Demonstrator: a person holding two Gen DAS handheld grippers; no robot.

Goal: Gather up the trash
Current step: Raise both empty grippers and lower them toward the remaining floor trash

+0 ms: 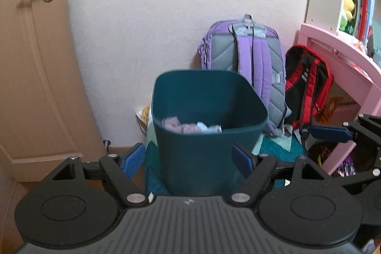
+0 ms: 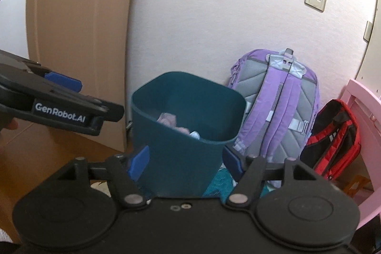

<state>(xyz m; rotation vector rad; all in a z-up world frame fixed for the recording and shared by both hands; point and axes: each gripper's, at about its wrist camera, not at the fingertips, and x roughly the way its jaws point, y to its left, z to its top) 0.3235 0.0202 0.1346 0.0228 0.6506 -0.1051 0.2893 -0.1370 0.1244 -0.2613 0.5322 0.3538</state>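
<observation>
Bin: teal bin at 12 o'clock, crumpled paper trash inside.
Left gripper: released, empty, framing bin.
Right gripper: released, empty, likely after dropping.
Backpack: purple backpack at 1 o'clock.

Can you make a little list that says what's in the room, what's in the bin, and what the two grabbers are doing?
bin: dark teal plastic waste bin, upright on the floor
inside bin: crumpled pink and white paper
behind bin: purple and grey backpack against the wall, red and black backpack beside it
left gripper: open, empty
right gripper: open, empty
door: brown wooden door, left of the bin
</observation>
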